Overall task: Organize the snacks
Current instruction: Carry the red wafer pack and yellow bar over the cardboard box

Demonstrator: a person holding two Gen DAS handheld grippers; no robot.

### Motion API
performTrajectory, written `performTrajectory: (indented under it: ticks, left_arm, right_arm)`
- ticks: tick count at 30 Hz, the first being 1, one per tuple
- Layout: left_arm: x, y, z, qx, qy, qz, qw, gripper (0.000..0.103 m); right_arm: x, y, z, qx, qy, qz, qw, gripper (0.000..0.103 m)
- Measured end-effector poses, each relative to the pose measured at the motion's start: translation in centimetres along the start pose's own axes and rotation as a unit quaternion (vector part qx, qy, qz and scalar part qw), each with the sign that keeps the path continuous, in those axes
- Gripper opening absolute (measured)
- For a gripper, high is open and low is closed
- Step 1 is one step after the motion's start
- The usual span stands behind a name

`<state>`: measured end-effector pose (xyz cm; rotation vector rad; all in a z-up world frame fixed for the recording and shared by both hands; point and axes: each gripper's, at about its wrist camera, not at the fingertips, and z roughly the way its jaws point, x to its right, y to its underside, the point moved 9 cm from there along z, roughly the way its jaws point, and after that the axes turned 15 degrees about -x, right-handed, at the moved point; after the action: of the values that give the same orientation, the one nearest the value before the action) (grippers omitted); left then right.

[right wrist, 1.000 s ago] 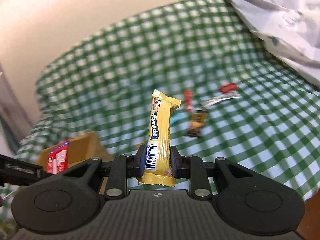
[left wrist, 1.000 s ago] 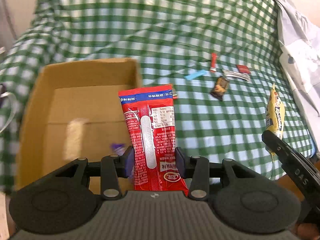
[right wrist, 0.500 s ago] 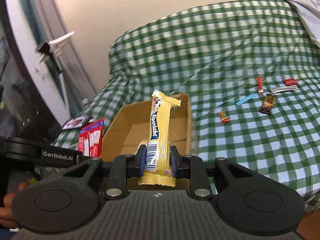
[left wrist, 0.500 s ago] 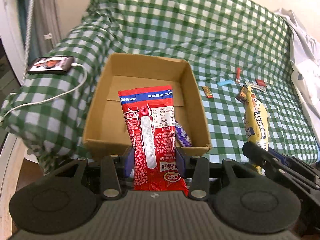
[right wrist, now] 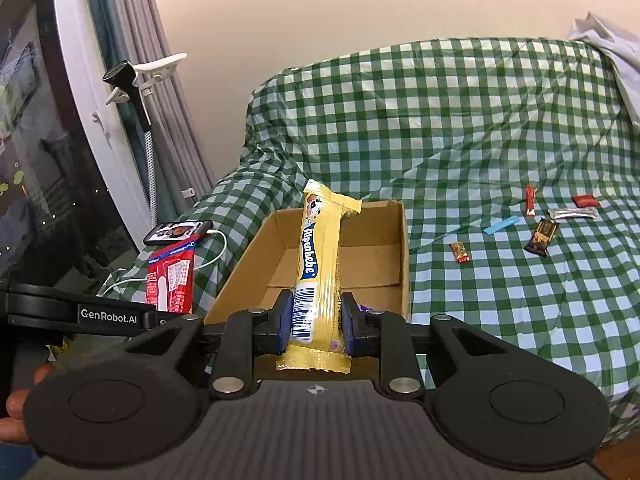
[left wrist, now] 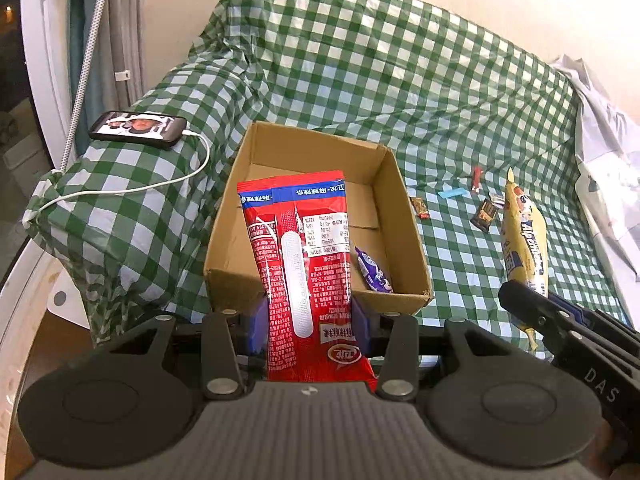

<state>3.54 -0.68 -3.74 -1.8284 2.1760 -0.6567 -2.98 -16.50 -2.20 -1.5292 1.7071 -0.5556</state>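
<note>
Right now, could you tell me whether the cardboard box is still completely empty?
No, a purple snack packet already lies in the cardboard box, near its front right corner.

A home living room is showing here: a sofa is wearing a green-checked cover, with grey curtains hanging beside a dark window. A smartphone is charging on the sofa's arm, and crumpled laundry is lying at the far end.

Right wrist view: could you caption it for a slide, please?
Right gripper holds yellow snack bar before cardboard box.
</note>
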Motion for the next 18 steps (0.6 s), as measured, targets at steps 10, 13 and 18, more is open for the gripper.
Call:
performTrajectory:
  ticks: [10,13,18]
  left_arm:
    - [-0.34,-0.14,-0.24,0.008,0.006,-0.005,0.9999,0.048]
    - [-0.55,-0.26,-0.06,0.007,0.006,-0.007,0.9999,0.048]
    - [-0.73,-0.46,0.50,0.002,0.007,-0.008,0.9999,0.048]
  right_arm:
    - [-0.19,-0.01,-0.47,0.001,0.010,-0.006,1.000,0.026]
    - [-0.35,-0.04,-0.24,-0.002,0.010,-0.010,1.000,0.026]
    - [-0.36,-0.18,0.41,-0.011,0.012,-0.013,1.000,0.026]
